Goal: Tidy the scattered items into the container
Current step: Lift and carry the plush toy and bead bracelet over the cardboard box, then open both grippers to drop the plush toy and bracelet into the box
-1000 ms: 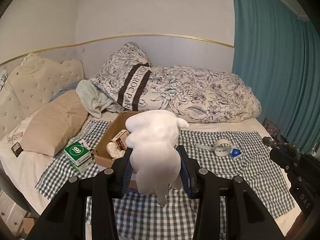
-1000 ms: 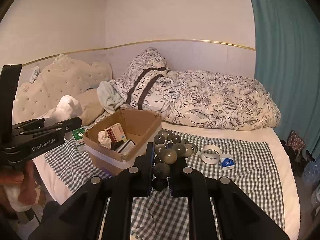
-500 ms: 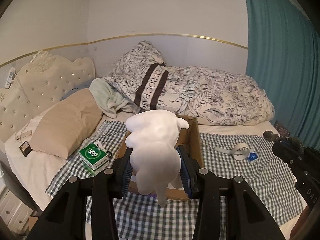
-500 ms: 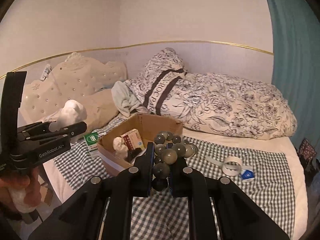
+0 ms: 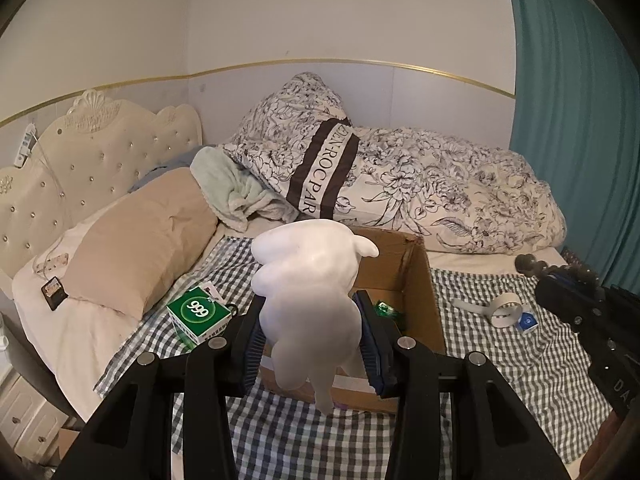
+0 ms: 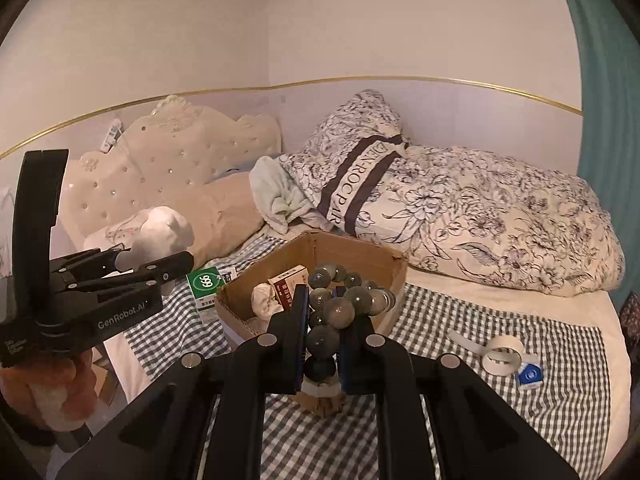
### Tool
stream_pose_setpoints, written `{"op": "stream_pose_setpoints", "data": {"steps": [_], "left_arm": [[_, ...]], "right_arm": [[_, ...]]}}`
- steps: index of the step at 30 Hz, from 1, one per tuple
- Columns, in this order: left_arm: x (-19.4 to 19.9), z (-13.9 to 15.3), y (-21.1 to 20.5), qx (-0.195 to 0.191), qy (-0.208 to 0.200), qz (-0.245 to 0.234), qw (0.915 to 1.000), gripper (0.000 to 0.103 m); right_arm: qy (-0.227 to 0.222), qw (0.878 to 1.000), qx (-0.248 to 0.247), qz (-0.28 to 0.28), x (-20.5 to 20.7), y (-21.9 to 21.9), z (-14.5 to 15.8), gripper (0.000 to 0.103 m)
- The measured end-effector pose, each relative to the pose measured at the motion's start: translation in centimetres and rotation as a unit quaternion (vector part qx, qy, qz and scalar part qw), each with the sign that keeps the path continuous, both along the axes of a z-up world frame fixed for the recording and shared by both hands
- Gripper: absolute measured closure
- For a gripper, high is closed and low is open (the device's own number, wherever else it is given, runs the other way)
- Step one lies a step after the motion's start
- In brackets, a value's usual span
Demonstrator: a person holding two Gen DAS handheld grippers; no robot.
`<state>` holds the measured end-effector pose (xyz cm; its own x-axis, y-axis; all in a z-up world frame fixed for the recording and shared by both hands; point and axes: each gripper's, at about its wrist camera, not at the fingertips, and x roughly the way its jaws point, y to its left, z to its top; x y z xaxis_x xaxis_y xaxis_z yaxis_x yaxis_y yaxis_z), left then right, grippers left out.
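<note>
Over the last sec both views have swung so the cardboard box (image 5: 416,280) now sits directly ahead of and below the left tongs (image 5: 312,336), where earlier it lay off to their left; approx. aligned for a drop. Left tongs are clamped on the white figurine (image 5: 308,304), held above the box's near edge. Right tongs (image 6: 322,336) are closed on the bead string (image 6: 338,304), carried just short of the box (image 6: 360,256), which already holds a red carton (image 6: 289,286) and a pale lump (image 6: 265,300). Judgement: transport phase nearly done; next req. is lowering and release. Still out on the bed: green 999 box (image 5: 199,314) left of the left tongs, tape roll (image 6: 502,354) and blue packet (image 6: 529,374) right of the right tongs.
</note>
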<state>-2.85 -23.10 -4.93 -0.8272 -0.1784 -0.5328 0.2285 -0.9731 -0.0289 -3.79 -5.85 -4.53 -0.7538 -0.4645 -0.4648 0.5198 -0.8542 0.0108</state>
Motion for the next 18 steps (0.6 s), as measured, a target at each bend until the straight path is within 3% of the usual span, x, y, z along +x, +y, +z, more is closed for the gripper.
{"op": "stream_pose_setpoints", "data": {"steps": [18], "left_arm": [[-6.3,-3.4,-2.5,0.015,-0.037,-0.007,0.9992,0.06]], "right_arm": [[-0.046,0.999,0.014,0.02,-8.2,-4.7,-4.4,0.092]]}}
